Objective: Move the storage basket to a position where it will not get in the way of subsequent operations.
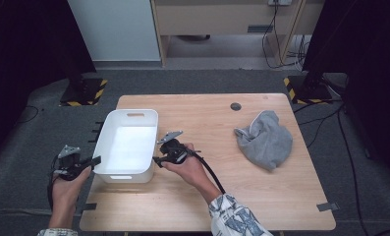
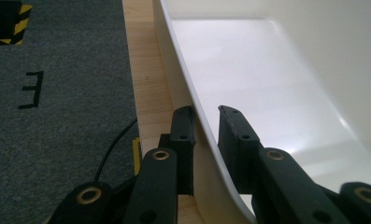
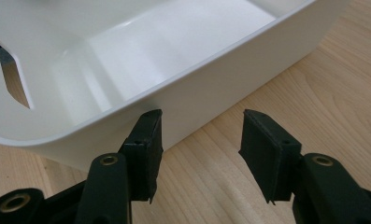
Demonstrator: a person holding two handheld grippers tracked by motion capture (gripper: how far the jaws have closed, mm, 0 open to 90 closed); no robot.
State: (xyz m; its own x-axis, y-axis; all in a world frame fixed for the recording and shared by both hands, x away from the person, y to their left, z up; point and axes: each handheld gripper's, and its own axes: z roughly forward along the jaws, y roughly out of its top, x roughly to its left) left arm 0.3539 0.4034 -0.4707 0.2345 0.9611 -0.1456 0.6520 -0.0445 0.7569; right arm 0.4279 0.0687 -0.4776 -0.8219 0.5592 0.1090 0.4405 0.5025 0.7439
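High view shows a wooden table (image 1: 207, 196) with a white bin (image 1: 126, 146) standing on its left part, close to the left edge, and a grey cloth (image 1: 264, 139) lying crumpled on the right part, well apart from the bin. A small dark round spot (image 1: 236, 106) sits near the far edge of the table. The left gripper (image 1: 95, 160) comes from the near left and meets the left wall of the bin close to its near corner. In the left gripper view this gripper (image 2: 206, 126) has one jaw outside the wall and one jaw inside, so the thin rim stands between them; the jaws are narrow, but a small gap is seen on each side of the wall, so I cannot tell if the pads really press it. The right gripper (image 1: 158, 160) is held by the right hand (image 1: 190, 169) at the right wall of the bin. In the right gripper view its jaws (image 3: 201, 140) are spread apart over the bare wood, just beside the bin's outer wall near a rounded corner; one jaw is very near the wall and nothing is between them. A handle slot (image 3: 12, 74) is cut in the end wall of the bin.
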